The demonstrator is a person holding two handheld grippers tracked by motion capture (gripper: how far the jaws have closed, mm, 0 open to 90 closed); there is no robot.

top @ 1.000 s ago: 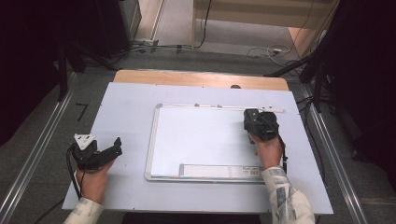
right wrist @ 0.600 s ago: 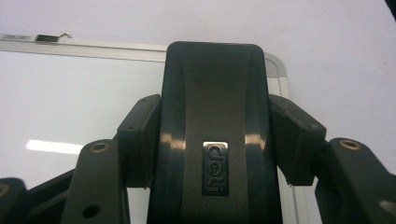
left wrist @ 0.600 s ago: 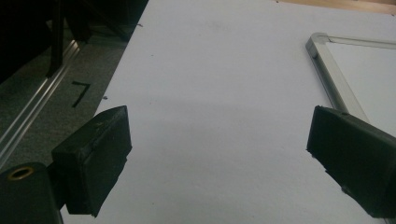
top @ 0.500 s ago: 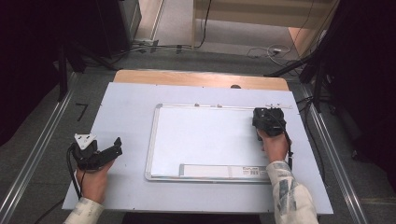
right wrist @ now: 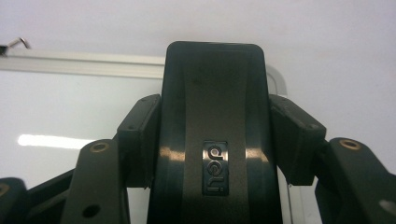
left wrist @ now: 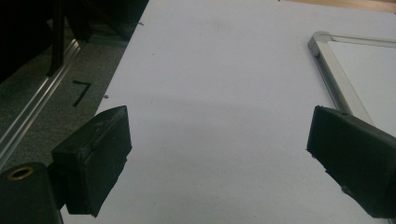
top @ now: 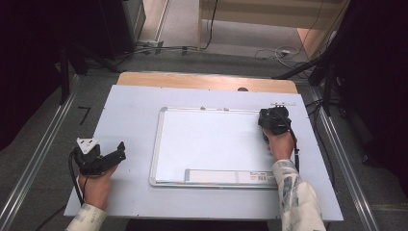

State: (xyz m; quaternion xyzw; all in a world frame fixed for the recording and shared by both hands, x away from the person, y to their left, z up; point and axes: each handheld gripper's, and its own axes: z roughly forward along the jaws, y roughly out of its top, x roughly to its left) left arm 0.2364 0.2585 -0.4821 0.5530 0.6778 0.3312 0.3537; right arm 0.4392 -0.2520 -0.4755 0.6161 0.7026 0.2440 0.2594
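Observation:
A white whiteboard (top: 211, 144) with a silver frame lies flat in the middle of the pale table (top: 130, 106). My right gripper (top: 274, 120) is over the board's far right corner, shut on a black whiteboard eraser (right wrist: 215, 135) marked "deli". Its pads (right wrist: 140, 140) press the eraser's two sides, and the board's frame (right wrist: 70, 63) runs just behind it. My left gripper (top: 113, 155) rests at the table's left, apart from the board. Its jaws stand wide open with nothing between them (left wrist: 219, 140), and the board's near left corner (left wrist: 327, 51) lies ahead to its right.
A printed label strip (top: 226, 176) runs along the board's near edge. A small metal clip (top: 283, 103) lies just beyond the far right corner. A wooden strip (top: 207, 81) edges the table's far side. Metal rails (top: 38, 159) flank the table; cables lie on the floor behind.
My right hand has carried the eraser to the right, across to the board's far right corner. The left hand and its gripper have stayed put.

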